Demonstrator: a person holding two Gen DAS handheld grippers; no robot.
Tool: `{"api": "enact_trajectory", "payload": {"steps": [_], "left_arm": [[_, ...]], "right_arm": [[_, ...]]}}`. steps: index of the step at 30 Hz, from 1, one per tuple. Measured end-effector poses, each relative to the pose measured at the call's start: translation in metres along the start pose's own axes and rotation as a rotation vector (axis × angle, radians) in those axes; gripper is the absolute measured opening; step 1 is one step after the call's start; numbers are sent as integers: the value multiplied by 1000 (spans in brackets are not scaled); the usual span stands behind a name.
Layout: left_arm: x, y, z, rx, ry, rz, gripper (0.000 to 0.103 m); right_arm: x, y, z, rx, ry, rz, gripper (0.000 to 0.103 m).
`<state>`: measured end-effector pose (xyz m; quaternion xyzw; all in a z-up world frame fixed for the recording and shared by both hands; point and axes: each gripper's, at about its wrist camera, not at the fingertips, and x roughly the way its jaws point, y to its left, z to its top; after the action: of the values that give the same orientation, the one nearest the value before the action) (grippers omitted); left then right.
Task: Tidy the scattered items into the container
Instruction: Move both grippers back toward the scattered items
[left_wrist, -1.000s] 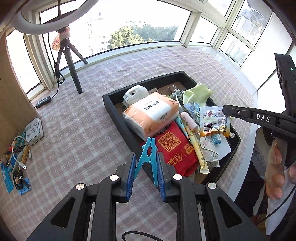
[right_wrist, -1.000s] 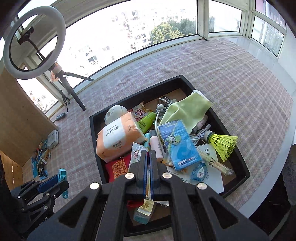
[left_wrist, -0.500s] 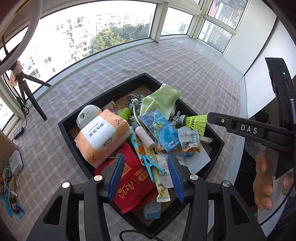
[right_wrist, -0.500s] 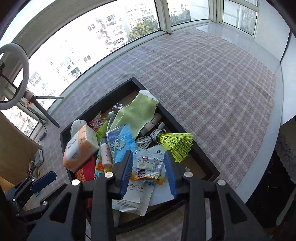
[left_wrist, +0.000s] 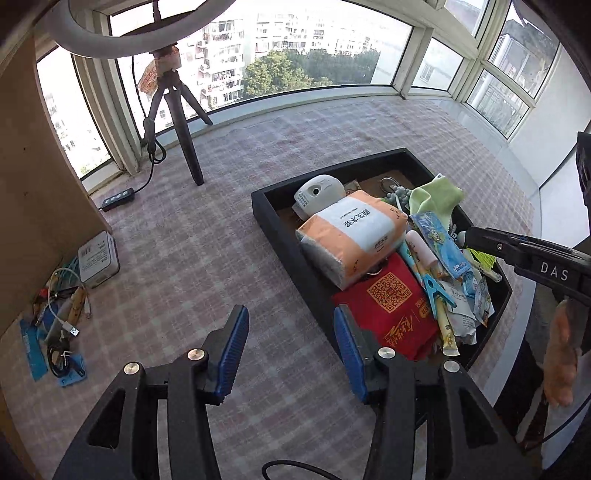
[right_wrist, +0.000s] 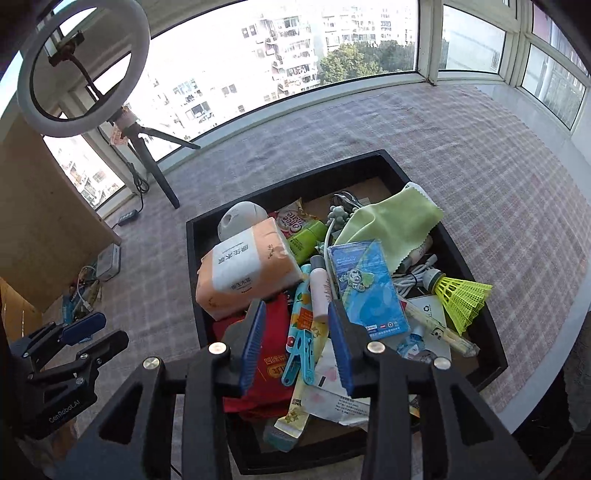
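A black tray (left_wrist: 280, 236) (right_wrist: 192, 258) sits on the checked cloth, piled with items: an orange tissue pack (left_wrist: 351, 236) (right_wrist: 247, 269), a red packet (left_wrist: 391, 314), a blue clothespin (left_wrist: 436, 291) (right_wrist: 301, 354), a green cloth (right_wrist: 391, 221), a blue card (right_wrist: 365, 284) and a yellow shuttlecock (right_wrist: 461, 295). My left gripper (left_wrist: 291, 350) is open and empty, over the cloth at the tray's near left edge. My right gripper (right_wrist: 297, 343) is open and empty above the tray, over the clothespin.
A ring light on a tripod (left_wrist: 184, 144) stands at the back left. A power strip (left_wrist: 118, 194), a white box (left_wrist: 98, 258) and loose cables (left_wrist: 61, 314) lie by a wooden board (left_wrist: 33, 203) on the left. The table edge (right_wrist: 546, 369) runs along the right.
The left gripper let go of the blue clothespin into the tray, then drew back left off the tray. The right gripper released a snack packet into the tray and stays open.
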<state>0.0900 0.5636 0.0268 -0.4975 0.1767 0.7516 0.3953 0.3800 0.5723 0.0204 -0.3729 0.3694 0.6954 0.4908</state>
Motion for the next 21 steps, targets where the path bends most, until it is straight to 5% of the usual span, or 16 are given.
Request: {"api": "enact_trajectory", "payload": {"steps": [11,15,21], "left_arm": [[0,153,-44,-227,24,137,46],[-3,209,-67,-313,45,167,44],[-2,280,-89,-417,78,195,43]], "right_arm": [[50,137,4,-241,91,80,35],[67,185,9,-294,111,109,48],[90,257,20,-356,127,136,51]]}}
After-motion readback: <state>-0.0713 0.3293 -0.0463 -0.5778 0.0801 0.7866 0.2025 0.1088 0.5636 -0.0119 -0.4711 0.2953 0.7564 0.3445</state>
